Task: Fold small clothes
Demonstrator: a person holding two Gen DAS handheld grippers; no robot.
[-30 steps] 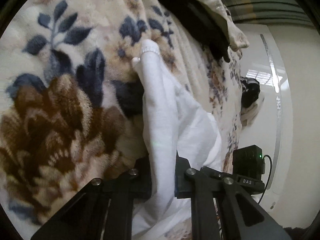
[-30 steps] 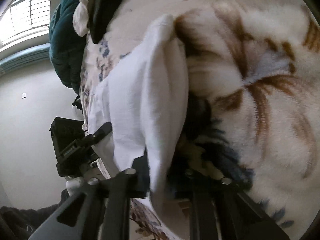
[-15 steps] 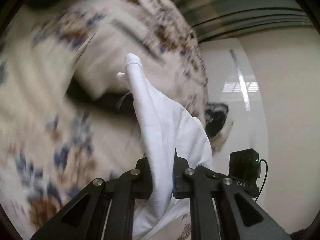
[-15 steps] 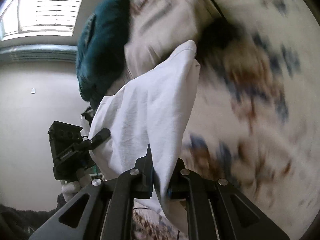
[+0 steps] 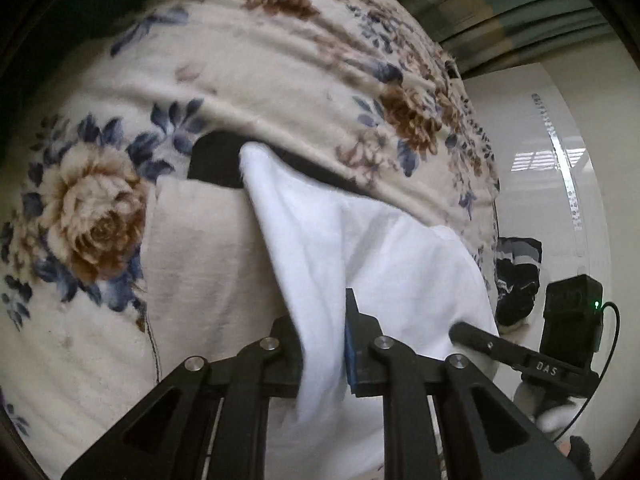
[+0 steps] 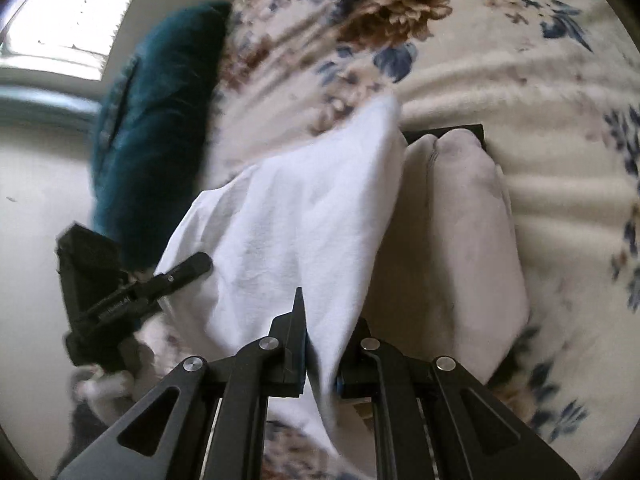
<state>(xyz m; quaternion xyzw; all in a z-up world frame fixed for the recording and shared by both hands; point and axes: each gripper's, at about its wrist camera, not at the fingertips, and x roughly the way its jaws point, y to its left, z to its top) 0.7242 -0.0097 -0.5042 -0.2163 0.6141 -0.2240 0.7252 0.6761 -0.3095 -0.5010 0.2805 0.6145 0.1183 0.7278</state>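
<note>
A small white garment hangs stretched between both grippers above a floral blanket. My left gripper is shut on one edge of it. My right gripper is shut on the other edge; the garment also shows in the right wrist view. Under and beside the white garment lies a folded beige garment on top of a folded black one. The beige garment lies just right of my right gripper. Each gripper shows in the other's view.
A dark teal cushion lies at the blanket's far left edge, under a window. A dark patterned cloth lies at the blanket's right edge. White wall and floor lie beyond the bed.
Both grippers swung quickly with the white garment across the blanket. They now hold it over the stack of folded beige and black garments, which was not in view before.
</note>
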